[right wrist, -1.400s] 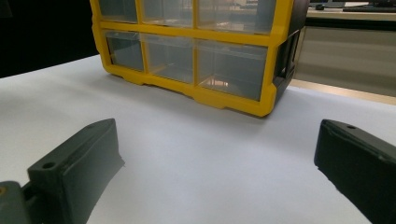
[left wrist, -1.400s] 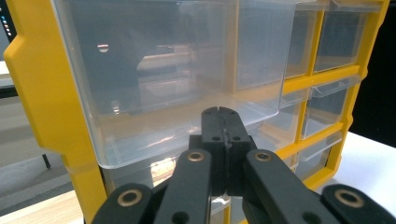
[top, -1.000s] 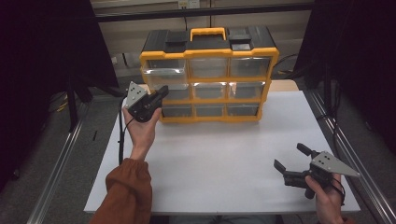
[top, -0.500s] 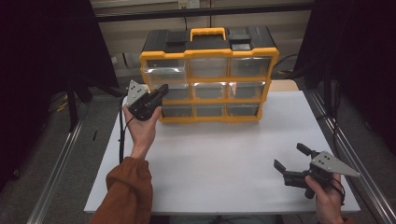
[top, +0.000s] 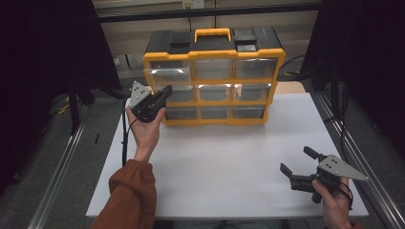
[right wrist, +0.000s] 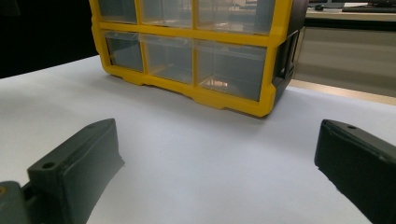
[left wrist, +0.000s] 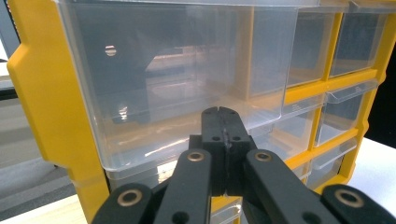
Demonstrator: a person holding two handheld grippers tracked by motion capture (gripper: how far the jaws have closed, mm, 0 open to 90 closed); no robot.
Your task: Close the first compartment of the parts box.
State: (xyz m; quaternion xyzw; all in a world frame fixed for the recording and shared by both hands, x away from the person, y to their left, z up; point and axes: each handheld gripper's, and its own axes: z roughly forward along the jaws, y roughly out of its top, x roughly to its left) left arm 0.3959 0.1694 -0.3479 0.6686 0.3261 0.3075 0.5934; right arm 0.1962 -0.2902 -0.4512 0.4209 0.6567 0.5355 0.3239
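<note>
A yellow and black drawer cabinet with clear drawers stands at the back of the white table. Its top-left drawer sticks out a little. A hand holds my left gripper up at the cabinet's left column, jaws shut. In the left gripper view the shut tips sit right at the lower front of a large clear drawer; nothing shows between them. My right gripper rests low at the table's near right, jaws wide open and empty, pointing toward the cabinet.
Metal rails run along both sides of the table, with dark floor beyond. A cable hangs from the left gripper beside the person's orange sleeve. White tabletop lies between the right gripper and the cabinet.
</note>
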